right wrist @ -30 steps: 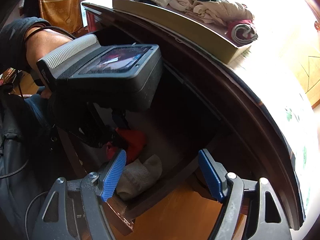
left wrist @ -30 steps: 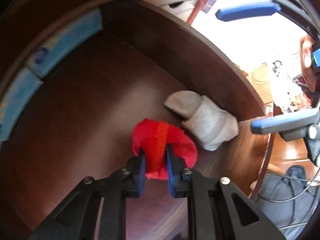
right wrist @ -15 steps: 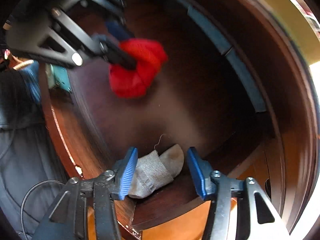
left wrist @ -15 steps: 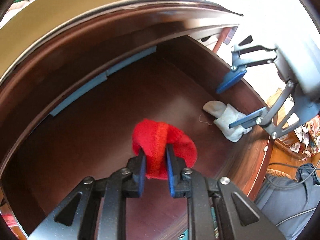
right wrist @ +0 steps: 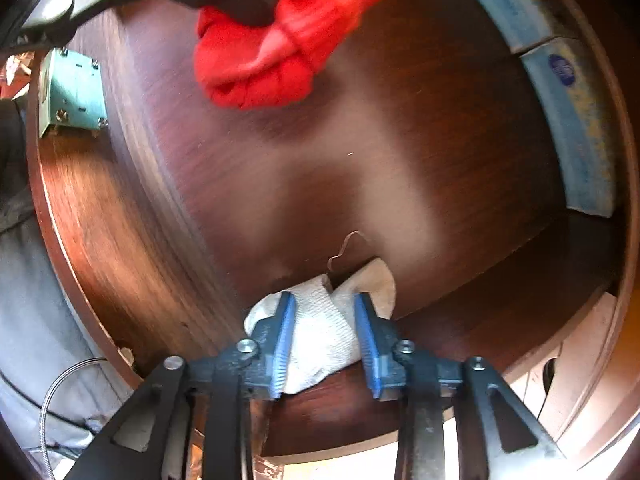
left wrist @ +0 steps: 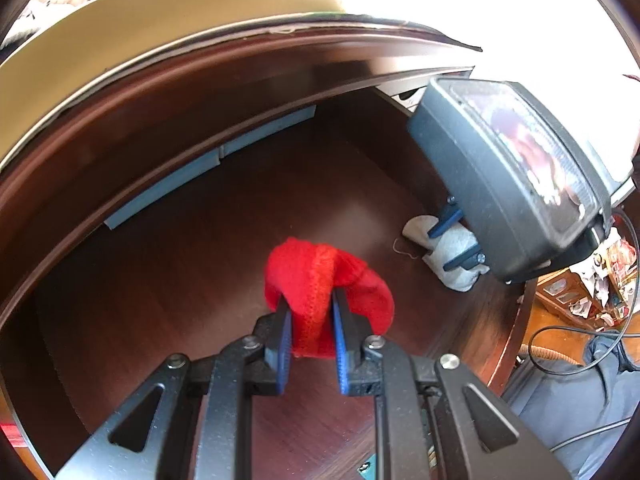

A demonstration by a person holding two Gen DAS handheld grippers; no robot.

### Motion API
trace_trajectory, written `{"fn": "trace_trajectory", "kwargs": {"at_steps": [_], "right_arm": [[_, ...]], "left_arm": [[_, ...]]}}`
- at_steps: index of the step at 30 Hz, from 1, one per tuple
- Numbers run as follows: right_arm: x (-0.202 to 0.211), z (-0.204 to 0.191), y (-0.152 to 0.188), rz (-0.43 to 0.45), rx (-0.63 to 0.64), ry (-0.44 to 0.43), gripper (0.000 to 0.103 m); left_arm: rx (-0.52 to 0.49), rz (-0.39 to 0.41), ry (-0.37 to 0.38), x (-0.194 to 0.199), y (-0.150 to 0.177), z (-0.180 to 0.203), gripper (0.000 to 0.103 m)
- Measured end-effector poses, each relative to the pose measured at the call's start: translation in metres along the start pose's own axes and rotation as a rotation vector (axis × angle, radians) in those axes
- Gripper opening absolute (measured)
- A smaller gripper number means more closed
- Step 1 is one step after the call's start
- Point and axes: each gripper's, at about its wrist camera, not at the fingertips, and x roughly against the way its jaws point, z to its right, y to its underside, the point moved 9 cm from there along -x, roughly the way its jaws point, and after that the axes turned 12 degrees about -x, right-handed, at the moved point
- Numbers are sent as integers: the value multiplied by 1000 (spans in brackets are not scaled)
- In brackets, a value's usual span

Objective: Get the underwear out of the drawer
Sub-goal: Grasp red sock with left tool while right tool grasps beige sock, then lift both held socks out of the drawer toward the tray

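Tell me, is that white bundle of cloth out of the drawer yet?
Not yet. The white bundle lies on the drawer floor by the front corner, the right gripper straddling it, jaws not closed.

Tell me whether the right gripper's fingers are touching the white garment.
Touching. In the right wrist view, the right gripper straddles the white garment, and its left finger presses the cloth; the other side's contact is unclear.

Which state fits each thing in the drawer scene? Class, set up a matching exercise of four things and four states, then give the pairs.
Things:
1. red underwear
2. white rolled garment
3. left tongs
4. right tongs

States:
A. straddling pale cloth, not fully closed
B. lying in the drawer corner
C. shut on red fabric
D. lifted above the drawer floor

Pairs: 1-D, 2-B, 3-C, 4-A
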Motion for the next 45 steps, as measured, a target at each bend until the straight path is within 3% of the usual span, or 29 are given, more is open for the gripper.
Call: {"fn": "trace_trajectory", "kwargs": {"at_steps": [5, 8, 11, 16, 26, 45], "right_arm": [[-3, -5, -3, -13, 8, 10, 26], [-10, -11, 5, -5, 32, 24, 9], [-10, -11, 4, 12, 51, 64, 5], [0, -14, 5, 127, 9, 101, 5], [20, -12, 17, 422, -142, 37, 5], [83, -7, 36, 809, -290, -43, 5]], "left_arm": [[13, 10, 4, 0, 1, -2, 16], [19, 17, 4, 1, 2, -5, 16], [25, 30, -2, 4, 3, -7, 16], [50, 75, -25, 13, 4, -13, 16], [47, 135, -140, 30, 7, -14, 16], [66, 238, -314, 68, 14, -21, 16]]}}
